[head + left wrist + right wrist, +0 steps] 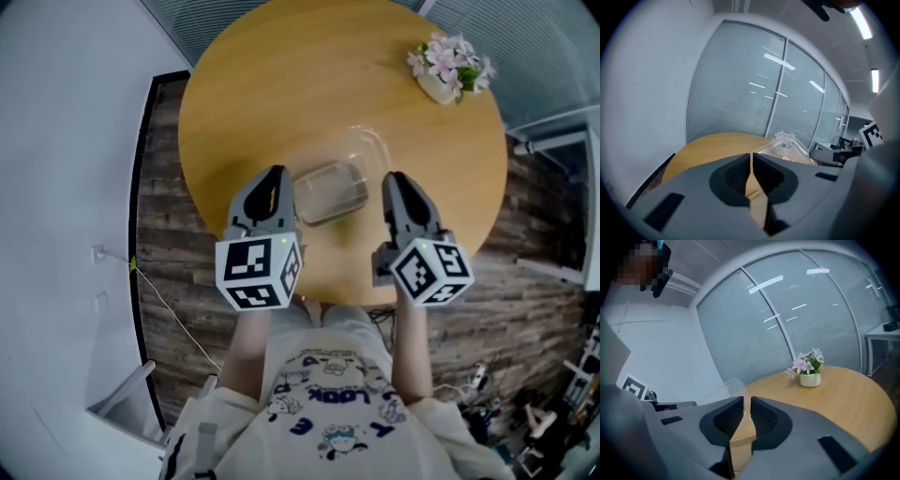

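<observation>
Left tool (274, 174), right tool (397, 178) flank clear plastic box (330, 191).

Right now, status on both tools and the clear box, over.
Left tool shut, empty, beside clear box. Right tool shut on its raised lid. Flower pot well clear.

Grey left gripper (274, 178) and right gripper (397, 181), black-and-white marker cubes (258, 272); white cartoon-print T-shirt (328, 403).

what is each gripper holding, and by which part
The right gripper pinches the clear lid by its rim edge. The left gripper is shut on nothing.
</observation>
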A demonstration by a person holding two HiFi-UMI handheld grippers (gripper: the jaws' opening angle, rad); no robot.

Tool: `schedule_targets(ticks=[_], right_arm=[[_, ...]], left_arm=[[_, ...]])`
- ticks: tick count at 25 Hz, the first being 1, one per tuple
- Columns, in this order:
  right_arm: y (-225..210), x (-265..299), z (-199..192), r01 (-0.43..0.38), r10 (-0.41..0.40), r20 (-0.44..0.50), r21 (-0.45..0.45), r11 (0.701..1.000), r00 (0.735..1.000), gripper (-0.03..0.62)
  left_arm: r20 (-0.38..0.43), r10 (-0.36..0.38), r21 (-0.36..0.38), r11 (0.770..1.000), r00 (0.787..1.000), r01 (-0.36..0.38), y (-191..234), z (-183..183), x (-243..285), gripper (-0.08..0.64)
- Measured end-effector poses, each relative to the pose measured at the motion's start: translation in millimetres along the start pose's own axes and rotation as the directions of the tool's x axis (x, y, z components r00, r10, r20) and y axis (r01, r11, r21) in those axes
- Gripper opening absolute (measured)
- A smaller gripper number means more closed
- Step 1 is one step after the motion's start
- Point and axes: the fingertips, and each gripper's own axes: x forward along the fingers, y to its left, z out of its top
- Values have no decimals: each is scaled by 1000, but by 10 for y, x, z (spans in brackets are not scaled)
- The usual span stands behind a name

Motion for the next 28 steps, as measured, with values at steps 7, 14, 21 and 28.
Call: schedule_targets(ticks=[7,14,21,28], right_arm=[[286,-205,379,-17,21,84,-45,999,996,48],[507,-327,724,-29,44,164,-90,995,985,48],[649,-513,1017,-26,61,242,-145,989,968,48],[757,-639,1303,-22,75,306,-173,985,949,48]], left_arm=[[86,0,16,1000,996,-1,-54,383,-307,20],[174,-5,37,999,985,-2,-88,754,-487,20],[251,-14,59,998,968,-1,-196,1034,-674,20],[317,-29,93,996,948,-1,-308,1323,-823,20]])
